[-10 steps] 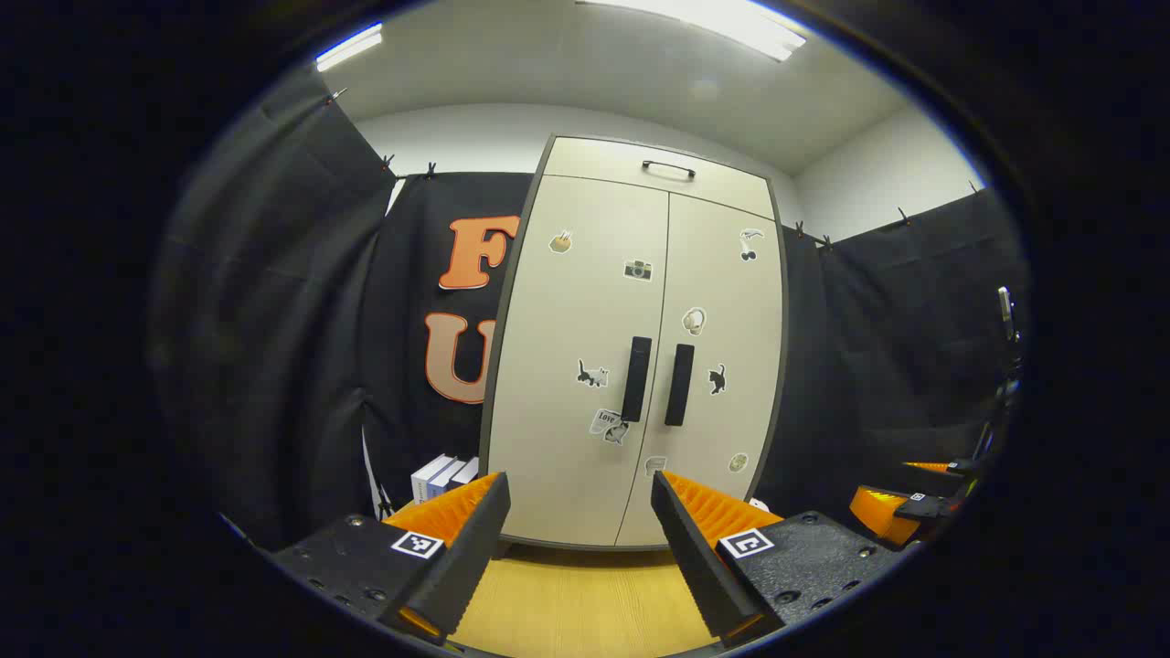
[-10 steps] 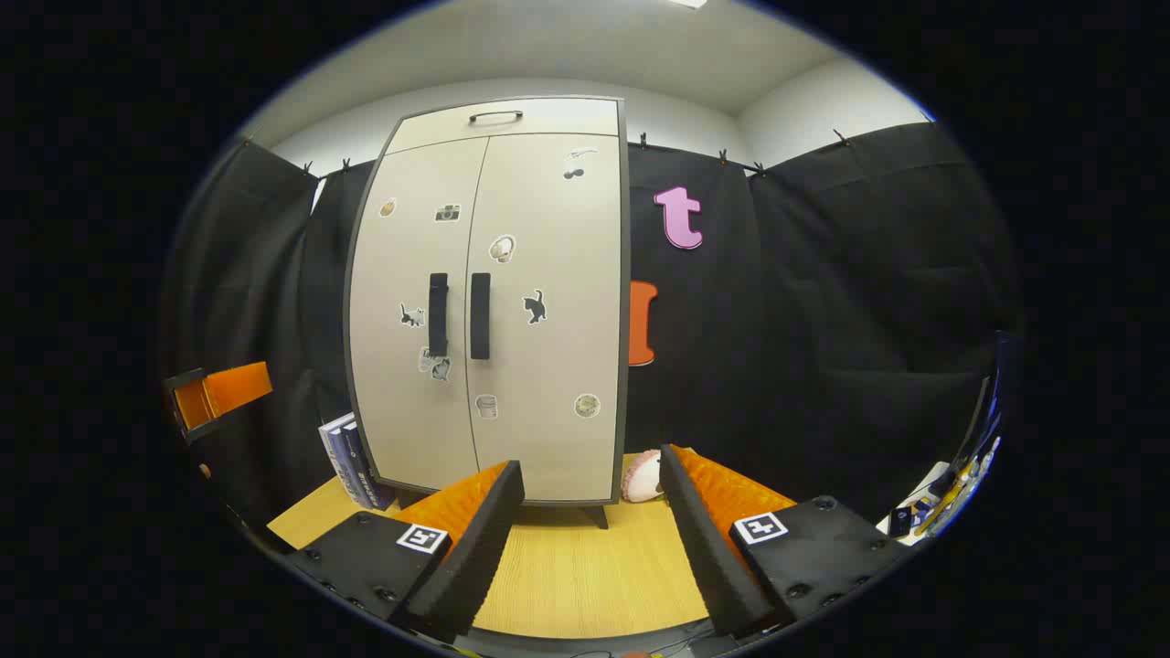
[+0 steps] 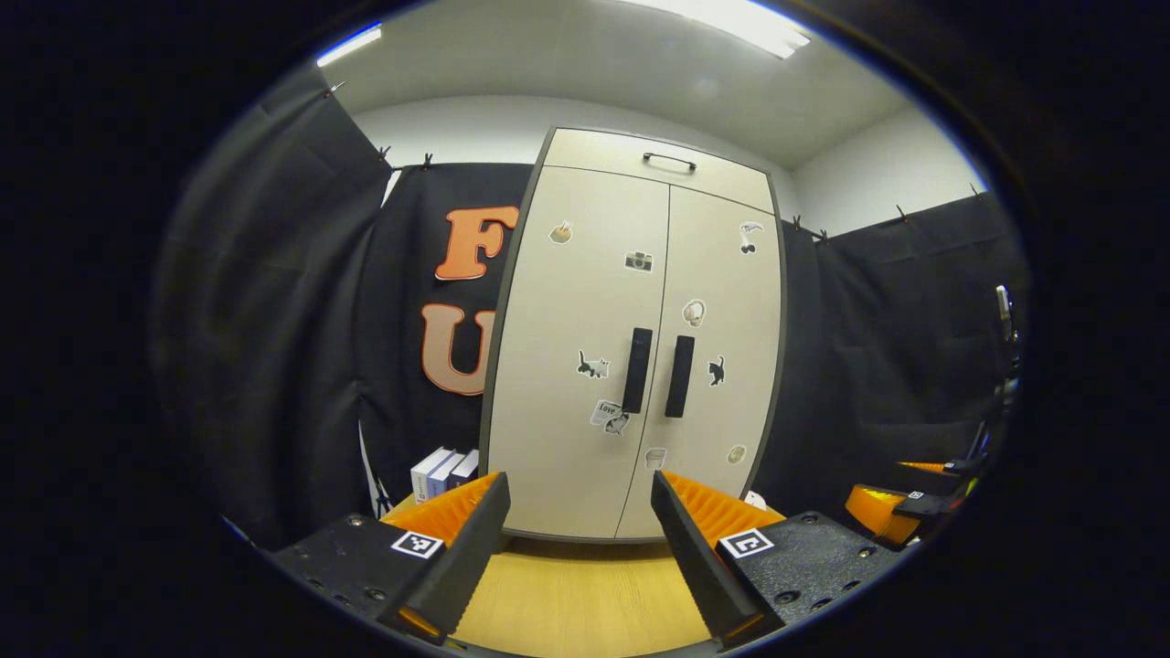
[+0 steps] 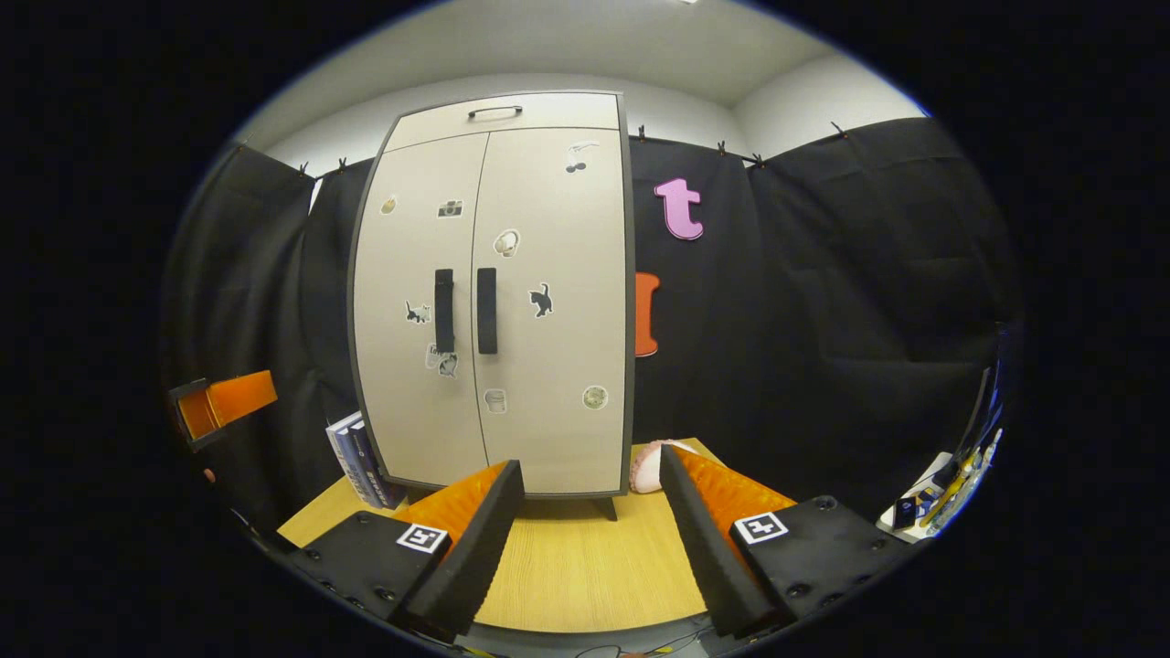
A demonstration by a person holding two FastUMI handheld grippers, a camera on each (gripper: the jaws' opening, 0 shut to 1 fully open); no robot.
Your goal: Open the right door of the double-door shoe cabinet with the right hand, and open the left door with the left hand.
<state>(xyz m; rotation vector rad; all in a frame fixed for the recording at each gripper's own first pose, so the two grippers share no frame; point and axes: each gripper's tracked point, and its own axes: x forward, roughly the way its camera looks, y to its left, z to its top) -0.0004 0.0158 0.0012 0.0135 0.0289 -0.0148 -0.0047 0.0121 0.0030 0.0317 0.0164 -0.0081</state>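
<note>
1. In the left gripper view, the left gripper (image 3: 571,548) sits at the bottom with its jaws spread wide and nothing between them, above the wooden desk (image 3: 576,603).
2. In the right gripper view, the right gripper (image 4: 590,539) likewise has its jaws wide apart and holds nothing, over the same desk (image 4: 585,576).
3. The right gripper (image 3: 900,507) also shows at the far right edge of the left gripper view, low and well apart from the cabinet; the left gripper (image 4: 224,407) shows at the left edge of the right gripper view.
4. Beyond the jaws, the shoe cabinet (image 3: 631,347) stands upright on the desk against the black cloth wall, ahead of both grippers and not touched by either.
5. Its left door (image 3: 576,366) and right door (image 3: 722,347) are both closed, meeting at a centre seam.
6. The two dark vertical handles, the left handle (image 3: 637,370) and the right handle (image 3: 679,376), sit just beside each other on either side of the seam, at mid height.
7. Small stickers dot both doors; a top drawer with a slim handle (image 3: 669,161) lies above them.
8. A few books (image 4: 356,452) stand against the cabinet's left side, and a pale pink object (image 4: 649,466) lies by its right foot.
</note>
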